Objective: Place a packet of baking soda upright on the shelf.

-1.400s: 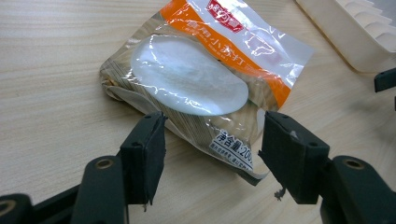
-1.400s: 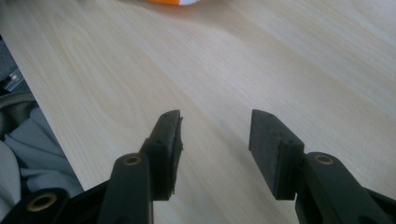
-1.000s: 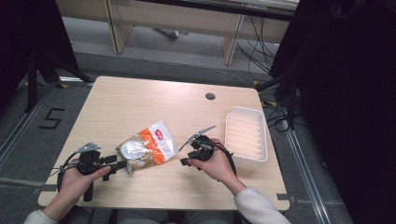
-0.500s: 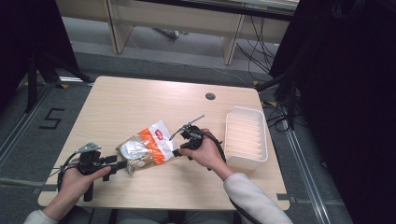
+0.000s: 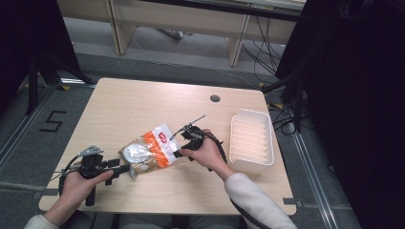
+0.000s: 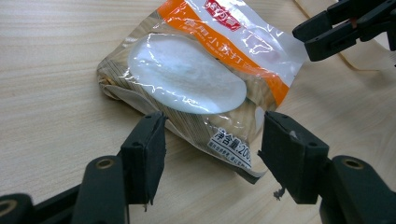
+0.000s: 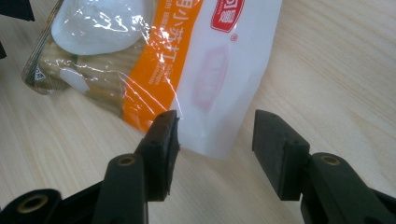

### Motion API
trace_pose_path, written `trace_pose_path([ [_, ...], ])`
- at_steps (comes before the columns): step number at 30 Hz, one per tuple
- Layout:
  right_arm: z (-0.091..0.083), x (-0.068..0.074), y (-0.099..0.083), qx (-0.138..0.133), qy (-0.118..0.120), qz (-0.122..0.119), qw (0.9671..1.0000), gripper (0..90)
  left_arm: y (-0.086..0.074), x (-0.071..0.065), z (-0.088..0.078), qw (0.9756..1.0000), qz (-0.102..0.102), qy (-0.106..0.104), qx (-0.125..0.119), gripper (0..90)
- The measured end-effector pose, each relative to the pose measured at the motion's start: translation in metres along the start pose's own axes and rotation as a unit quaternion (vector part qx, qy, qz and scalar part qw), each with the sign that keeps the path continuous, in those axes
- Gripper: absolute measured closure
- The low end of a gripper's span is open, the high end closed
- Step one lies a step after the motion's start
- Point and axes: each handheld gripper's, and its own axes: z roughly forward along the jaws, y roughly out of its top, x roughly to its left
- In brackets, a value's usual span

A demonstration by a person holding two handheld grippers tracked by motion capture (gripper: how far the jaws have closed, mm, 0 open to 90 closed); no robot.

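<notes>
snack bag (image 5: 152, 151) is lying flat on the worktop (image 5: 143, 102), near the person's edge and a little left of centre, and both grippers are now closing in on it from opposite ends. the right gripper (image 5: 177, 153) is the one making news: a second ago it was sitting back between the bag and the white tray (image 5: 251, 138), and now it is sliding left, right up to the bag's white-and-orange end. in the right gripper view that gripper (image 7: 215, 140) is standing spread, its jaws either side of the bag's lower white corner (image 7: 210, 140), nothing pinched yet. over on the other side, the left gripper (image 5: 125, 168) is holding the same spot as before, at the bag's clear, biscuit-filled end. in the left gripper view it (image 6: 212, 147) is spread too, jaws straddling the printed bottom corner of the bag (image 6: 231, 149), with the plastic lying between them but not squeezed as far as i can tell. the right gripper is also showing up top right in that view (image 6: 310, 39), hovering at the far corner. so what does this mean? it is looking like a two-ended grab is being set up: both grippers are lined up on opposite corners, and the bag is waiting to be pinched and lifted, maybe toward that tray sitting well apart on the right.
</notes>
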Motion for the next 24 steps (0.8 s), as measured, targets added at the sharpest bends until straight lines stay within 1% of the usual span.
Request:
trace_pose_path([
  [3, 0.004, 0.002, -0.001, -0.003, -0.004, 0.002, 1.0000, 51.3, 0.000, 0.000, 0.000, 1.0000, 0.002, -0.002, -0.001, 39.1],
  [4, 0.008, 0.002, -0.002, 0.001, 0.003, 0.006, 1.0000, 51.2, 0.000, 0.000, 0.000, 1.0000, 0.002, -0.002, -0.001, 39.1],
  [5, 0.008, 0.002, -0.002, 0.001, 0.003, 0.006, 1.0000, 51.2, 0.000, 0.000, 0.000, 1.0000, 0.001, -0.002, 0.000, 39.1],
  [6, 0.009, 0.001, -0.002, 0.000, 0.000, 0.001, 1.0000, 51.2, 0.000, 0.000, 0.000, 1.0000, 0.000, 0.000, -0.001, 39.1],
  [7, 0.013, 0.000, -0.003, 0.003, -0.002, 0.003, 1.0000, 51.2, 0.000, 0.000, 0.000, 1.0000, 0.001, -0.002, 0.001, 39.2],
  [9, 0.014, -0.001, -0.003, 0.005, -0.001, 0.002, 1.0000, 51.2, 0.000, 0.000, 0.000, 1.0000, 0.004, -0.002, 0.002, 39.2],
  [12, 0.014, -0.001, 0.000, 0.003, 0.002, 0.001, 1.0000, 52.1, 0.000, 0.000, 0.000, 1.0000, 0.001, -0.002, 0.002, 39.2],
  [13, 0.014, 0.000, 0.001, 0.009, 0.004, 0.006, 0.9999, 52.3, 0.000, -0.001, 0.000, 1.0000, 0.000, -0.001, 0.001, 39.2],
  [14, 0.016, -0.001, 0.002, 0.008, 0.003, -0.004, 1.0000, 53.0, 0.000, 0.000, 0.000, 1.0000, 0.003, -0.003, 0.003, 39.2],
  [15, 0.016, 0.000, 0.003, 0.009, 0.007, 0.002, 0.9999, 53.3, 0.000, 0.000, 0.000, 1.0000, 0.002, -0.004, 0.001, 39.2],
  [19, 0.016, 0.001, 0.006, 0.009, 0.016, 0.003, 0.9998, 54.2, 0.000, 0.000, 0.000, 1.0000, 0.001, -0.004, 0.001, 39.2],
  [20, 0.016, 0.001, 0.006, 0.008, 0.021, 0.010, 0.9997, 55.8, 0.000, 0.000, 0.000, 1.0000, -0.002, -0.002, 0.001, 39.3],
  [22, 0.016, 0.001, 0.006, 0.006, 0.019, 0.009, 0.9998, 56.5, 0.000, 0.000, 0.000, 1.0000, -0.001, -0.002, 0.001, 39.3],
  [23, 0.016, 0.002, 0.007, 0.008, 0.035, 0.011, 0.9993, 58.8, 0.000, -0.001, 0.000, 1.0000, -0.001, -0.002, 0.001, 39.3],
  [24, 0.016, 0.002, 0.007, 0.008, 0.035, 0.011, 0.9993, 58.8, 0.000, -0.001, 0.000, 1.0000, -0.001, -0.002, 0.001, 39.3],
])
